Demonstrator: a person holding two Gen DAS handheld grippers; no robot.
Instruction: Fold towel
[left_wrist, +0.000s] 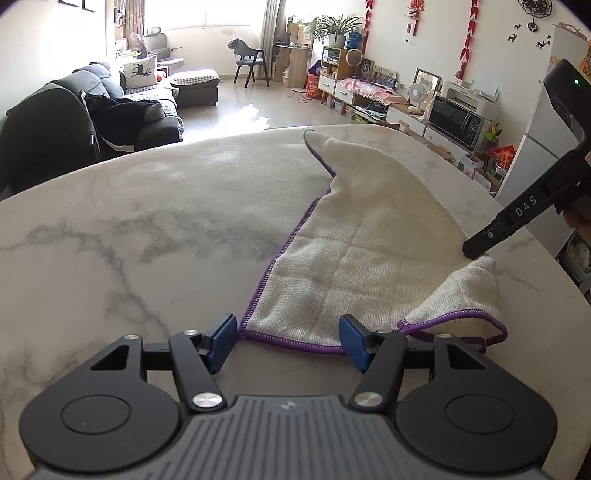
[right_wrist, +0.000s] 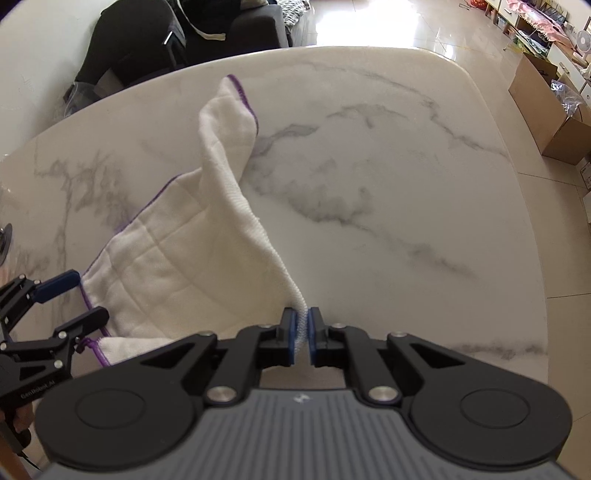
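A cream towel (left_wrist: 373, 240) with purple stitched edges lies on the white marble table (left_wrist: 147, 229), partly doubled over. My left gripper (left_wrist: 290, 341) is open, its blue pads on either side of the towel's near hem, low over the table. My right gripper (right_wrist: 303, 334) is shut on a bunched fold of the towel (right_wrist: 184, 251), which rises from the table to the pads. In the left wrist view the right gripper (left_wrist: 476, 251) comes in from the right, its tip on the raised fold. In the right wrist view the left gripper (right_wrist: 83, 295) stands open at the towel's left corner.
The marble table (right_wrist: 406, 184) spreads wide to the right of the towel. A dark sofa (left_wrist: 92, 110) lies beyond the table's far edge. Cardboard boxes (right_wrist: 554, 114) stand on the floor at the right. A microwave (left_wrist: 456, 120) and shelves line the far wall.
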